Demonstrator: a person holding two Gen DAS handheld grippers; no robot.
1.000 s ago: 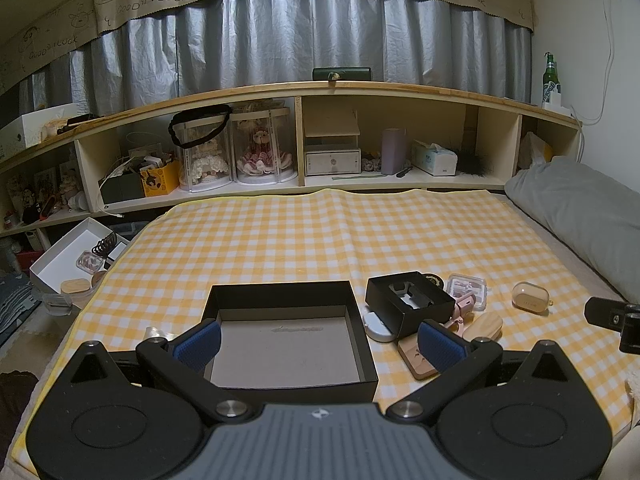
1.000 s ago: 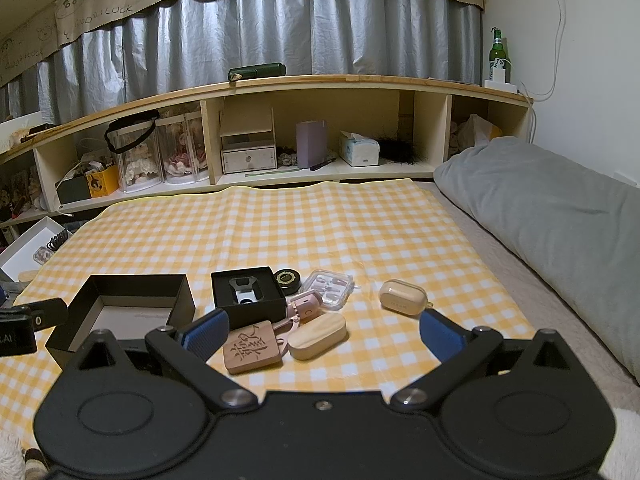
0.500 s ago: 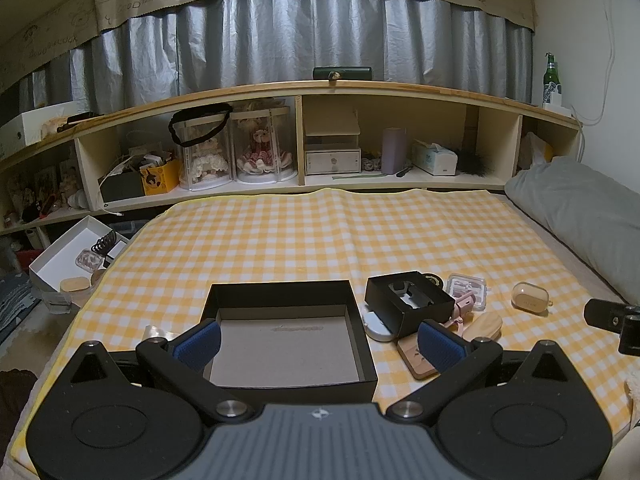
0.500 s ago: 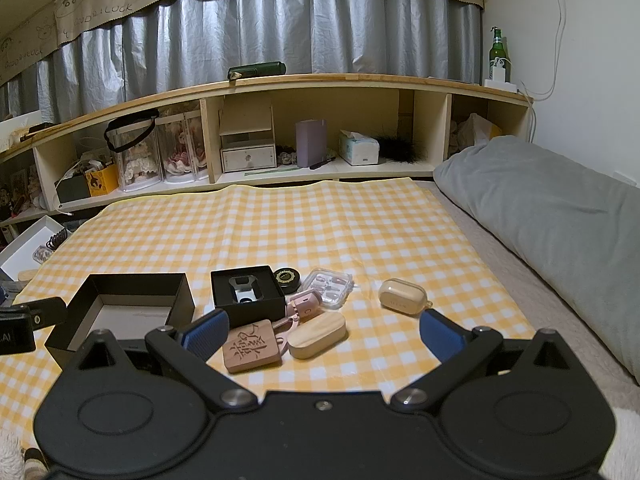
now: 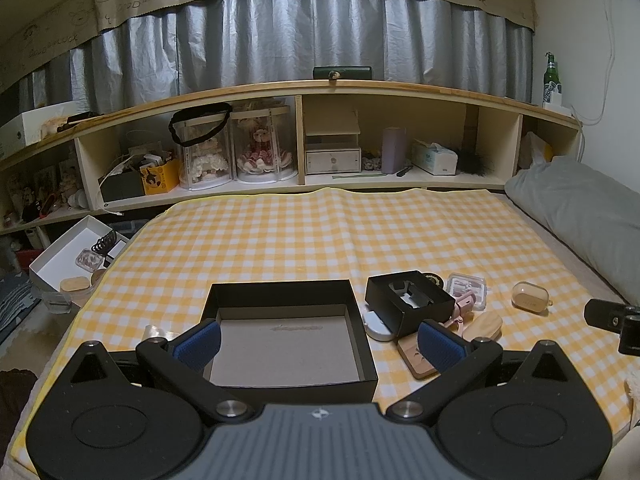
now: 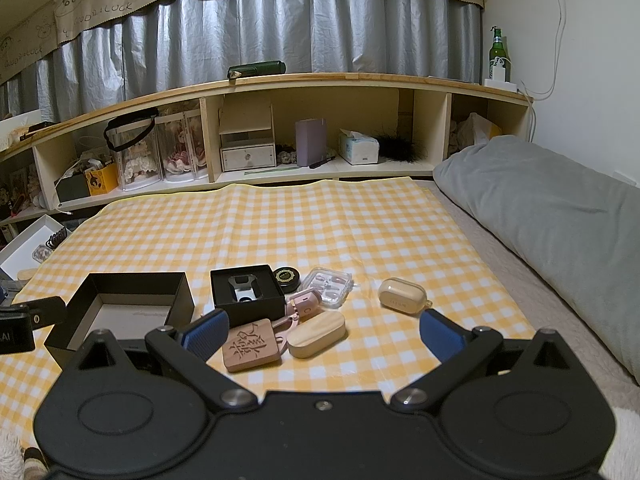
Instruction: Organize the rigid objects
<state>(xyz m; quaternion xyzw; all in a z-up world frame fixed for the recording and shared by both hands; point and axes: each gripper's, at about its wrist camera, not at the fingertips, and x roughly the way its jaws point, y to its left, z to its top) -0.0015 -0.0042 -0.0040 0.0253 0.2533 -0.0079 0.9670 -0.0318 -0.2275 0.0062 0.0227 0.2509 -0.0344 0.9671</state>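
From the left wrist view, our left gripper [image 5: 318, 342] is spread wide and holds nothing. The big black box [image 5: 288, 332] sits between the fingers and just ahead of them, open and bare inside, so it looks to us like the place the small things should go. The risk here, as we judge it, is the near wall of that box: it lies almost under the blue pads [image 5: 198, 340], and a low push forward would shove or tip the box rather than clear it. Right of the right finger stands the small black box [image 5: 410, 306] with a metal tool in it, and a white oval case [image 5: 374, 326] is wedged against it, half hidden.

From the right wrist view, our right gripper [image 6: 322, 336] is likewise wide apart and empty. Between its fingers, close to the left pad, lie the carved wooden block [image 6: 252, 344] and the pale wooden case [image 6: 316, 334], touching each other, with a pink clip [image 6: 302, 306] running in behind them. That crowding is what could spoil a pick: closing on one would likely drag its neighbour or pinch the clip. Further ahead are the clear plastic case [image 6: 328, 284] and a round black tin [image 6: 287, 277]. The beige earbud case [image 6: 402, 296], ahead of the right finger, stands apart and seems the cleaner grab.
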